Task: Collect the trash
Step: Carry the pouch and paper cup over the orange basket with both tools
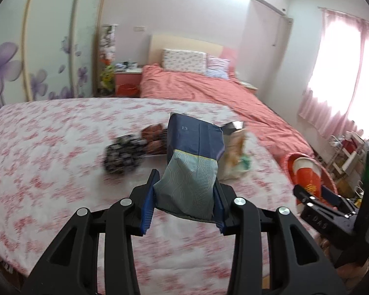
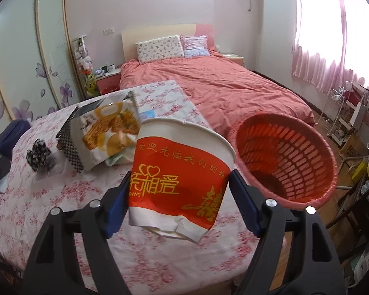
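Trash is in both grippers at once. The left gripper (image 1: 184, 196) pinches a blue and grey packet (image 1: 193, 164) by its lower end, blue pads pressed into either side, and the packet stands up off the flowered cover (image 1: 49, 147). Its bottom edge is tucked down between the fingers, and the print on it is too small to read apart from a faint number near the top.

The right gripper (image 2: 179, 196) clamps a red and white paper cup (image 2: 182, 174) across its middle. The cup leans with its mouth turned away from the camera, so its inside cannot be seen; its base is crumpled and torn.

On the cover beyond the packet lie a dark speckled wrapper (image 1: 123, 154) and a reddish-brown one (image 1: 155, 137), both smeared by blur in the left view, so I cannot tell what they are. A cracker bag (image 2: 108, 132) lies just behind the cup, its right end hidden by the cup's rim, and a checkered strip (image 2: 70, 145) pokes out from under its left side.

A red plastic basket (image 2: 287, 157) stands just to the right of the cup, beside the covered surface, tilted so its slatted inside shows; something dark sits at the bottom, hard to make out. Farther back is a bed with a coral quilt (image 2: 209, 86), partly hidden behind the covered surface.
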A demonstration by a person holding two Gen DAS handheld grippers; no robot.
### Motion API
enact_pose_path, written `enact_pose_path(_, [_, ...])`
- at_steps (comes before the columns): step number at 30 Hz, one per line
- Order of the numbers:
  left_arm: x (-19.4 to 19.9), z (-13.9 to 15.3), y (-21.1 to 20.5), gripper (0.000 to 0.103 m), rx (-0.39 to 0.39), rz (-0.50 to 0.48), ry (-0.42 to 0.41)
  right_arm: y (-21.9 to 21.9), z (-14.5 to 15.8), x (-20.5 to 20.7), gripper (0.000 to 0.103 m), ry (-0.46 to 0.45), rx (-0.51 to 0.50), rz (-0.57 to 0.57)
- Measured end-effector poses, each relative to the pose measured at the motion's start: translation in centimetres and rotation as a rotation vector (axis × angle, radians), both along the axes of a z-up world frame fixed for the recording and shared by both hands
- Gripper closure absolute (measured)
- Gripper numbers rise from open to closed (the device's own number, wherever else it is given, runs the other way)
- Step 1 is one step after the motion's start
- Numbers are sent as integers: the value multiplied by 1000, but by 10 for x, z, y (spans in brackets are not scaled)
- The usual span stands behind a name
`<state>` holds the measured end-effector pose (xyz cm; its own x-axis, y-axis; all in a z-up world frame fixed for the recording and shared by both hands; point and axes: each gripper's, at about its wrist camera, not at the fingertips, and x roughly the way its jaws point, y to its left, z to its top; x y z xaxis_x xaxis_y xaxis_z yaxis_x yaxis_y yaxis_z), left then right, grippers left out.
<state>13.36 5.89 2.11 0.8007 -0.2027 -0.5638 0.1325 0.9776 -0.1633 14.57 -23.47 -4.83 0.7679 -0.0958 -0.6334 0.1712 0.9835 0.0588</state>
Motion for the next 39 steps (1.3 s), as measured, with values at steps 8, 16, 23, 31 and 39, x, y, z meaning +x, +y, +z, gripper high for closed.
enact_pose_path(8, [19, -1, -62, 63, -38, -146, 5, -48, 6, -5, 28, -24, -5, -92])
enact_pose_path(16, [37, -11, -123, 63, -61, -270, 31, -108, 8, -11, 28, -45, 3, -192])
enact_pose_path(23, [49, -19, -178, 63, -79, -394, 50, -155, 3, -12, 28, -47, 9, -262])
enact_pose_path(31, [60, -31, -226, 63, -69, -495, 79, -197, -4, -8, 28, -54, 22, -310])
enact_pose_path(39, [72, -44, -259, 63, -44, -551, 114, -224, -18, 3, 28, -51, 43, -328])
